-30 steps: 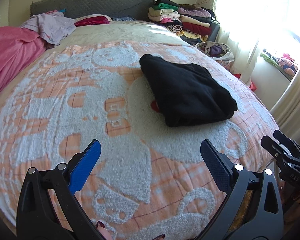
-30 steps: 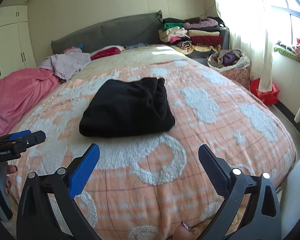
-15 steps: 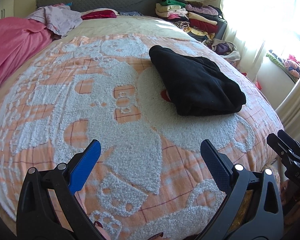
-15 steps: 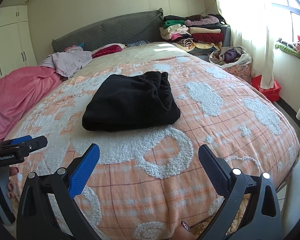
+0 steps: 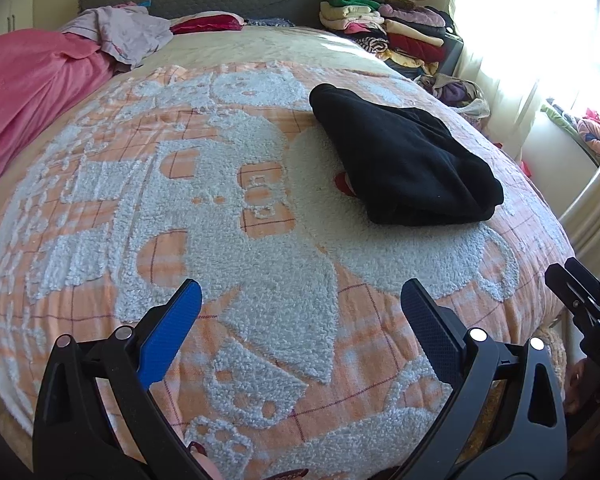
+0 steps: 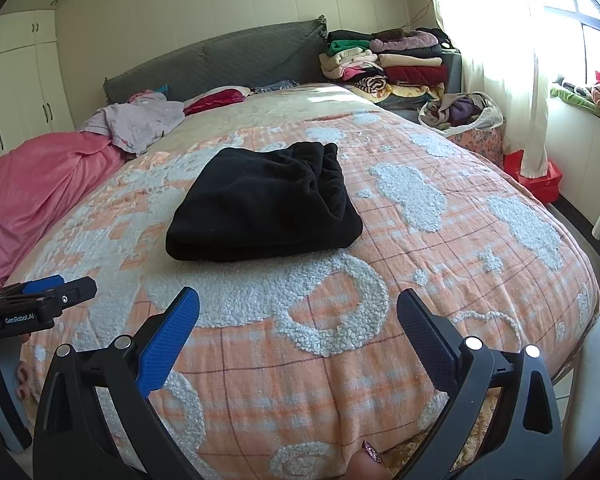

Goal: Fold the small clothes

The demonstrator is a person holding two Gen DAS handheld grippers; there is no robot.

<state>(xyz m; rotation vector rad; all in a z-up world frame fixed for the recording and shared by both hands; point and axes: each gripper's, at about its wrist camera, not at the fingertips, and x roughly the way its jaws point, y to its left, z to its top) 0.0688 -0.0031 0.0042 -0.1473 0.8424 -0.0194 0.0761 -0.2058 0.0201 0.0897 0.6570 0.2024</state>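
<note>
A black garment [image 5: 400,160] lies folded in a thick bundle on the orange and white bedspread [image 5: 228,208]; it also shows in the right wrist view [image 6: 266,204]. My left gripper [image 5: 300,304] is open and empty, held over the near part of the bed, well short of the garment. My right gripper [image 6: 298,312] is open and empty, near the bed's front edge, with the garment ahead of it. Each gripper shows at the edge of the other's view, the right one [image 5: 580,304] and the left one [image 6: 40,300].
A pink blanket [image 6: 40,184] and a lilac garment [image 6: 140,120] lie at the bed's left. A pile of folded clothes [image 6: 384,64] stands by the grey headboard [image 6: 228,60]. A basket of clothes [image 6: 464,116] and a red box [image 6: 536,176] sit on the floor at right.
Both grippers have moved a little forward and higher over the bed, so the black garment sits slightly nearer in each view. Both stay open. The garment has not moved.
</note>
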